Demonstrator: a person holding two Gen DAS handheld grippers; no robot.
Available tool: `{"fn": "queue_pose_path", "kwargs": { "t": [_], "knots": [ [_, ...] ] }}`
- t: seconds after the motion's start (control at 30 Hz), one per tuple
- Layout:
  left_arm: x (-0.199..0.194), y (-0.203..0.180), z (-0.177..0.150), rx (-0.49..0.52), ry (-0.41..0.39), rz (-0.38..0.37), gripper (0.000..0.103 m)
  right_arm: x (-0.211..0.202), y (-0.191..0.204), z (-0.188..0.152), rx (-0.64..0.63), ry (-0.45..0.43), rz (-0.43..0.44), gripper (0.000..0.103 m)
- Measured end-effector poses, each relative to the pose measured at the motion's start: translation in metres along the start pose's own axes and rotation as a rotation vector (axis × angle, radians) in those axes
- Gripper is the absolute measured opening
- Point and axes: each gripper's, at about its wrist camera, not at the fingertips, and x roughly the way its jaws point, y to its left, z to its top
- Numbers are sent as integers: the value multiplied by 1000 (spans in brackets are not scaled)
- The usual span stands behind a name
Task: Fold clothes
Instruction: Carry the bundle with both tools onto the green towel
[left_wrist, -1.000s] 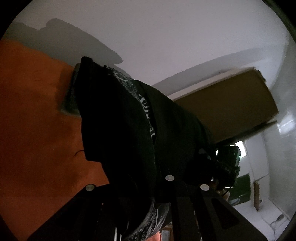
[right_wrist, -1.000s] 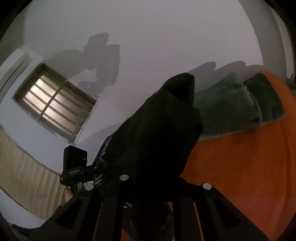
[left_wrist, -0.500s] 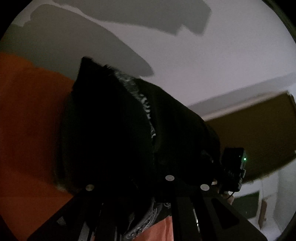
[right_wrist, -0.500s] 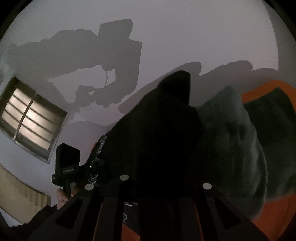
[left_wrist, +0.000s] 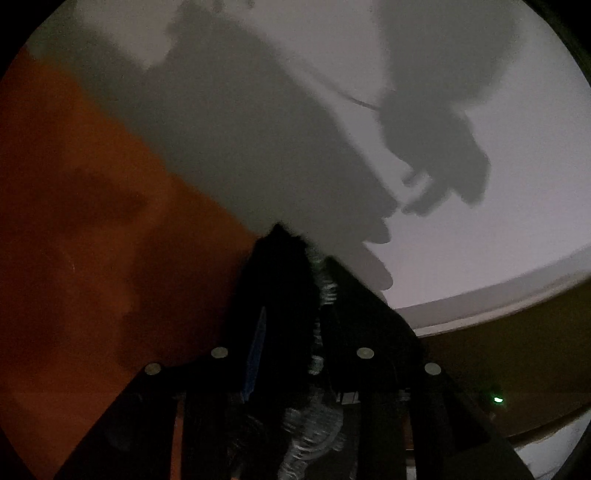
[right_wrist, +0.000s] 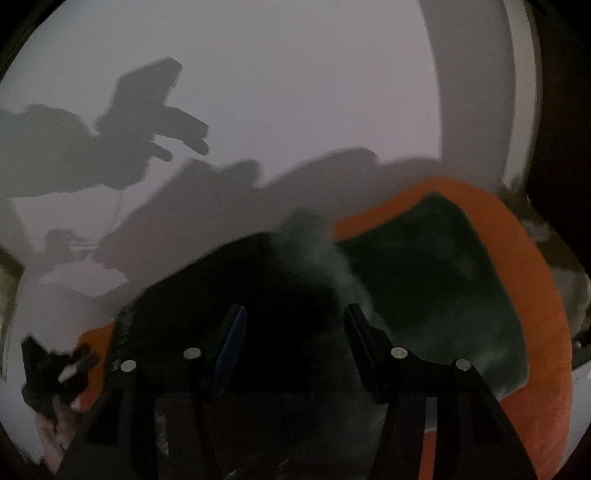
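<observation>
A black garment with a grey patterned trim lies on the orange bed cover. In the left wrist view it bunches up between the fingers of my left gripper, which looks open around it, with a blue pad showing. In the right wrist view the same black garment lies just beyond my right gripper; its jaws stand wide apart with cloth between them, not pinched. The left gripper also shows at the far left there.
A dark green fuzzy blanket or pillow lies on the orange cover to the right. A white wall with gripper shadows is behind. A tan board is at the right in the left wrist view.
Both grippers have dropped toward the bed and opened. The garment, held up high before, now sits low between the fingers. The views have swung toward the wall.
</observation>
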Motion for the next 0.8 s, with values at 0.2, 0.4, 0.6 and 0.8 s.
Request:
{"fn": "queue_pose_path", "kwargs": {
  "t": [0.2,0.4,0.6,0.8],
  "knots": [
    [28,-73,-72,463,70,163,31,-6,82,-64,-256,-47,-8,52],
    [56,-1,-110,415,187,267,3,43,64,-89,-284,72,-43,17],
    [19,-24,-119,493,131,255,5,30,72,-77,-301,127,-37,15],
    [37,-71,-116,562,118,177,17,16,108,0,-305,-80,-6,23]
  ]
}}
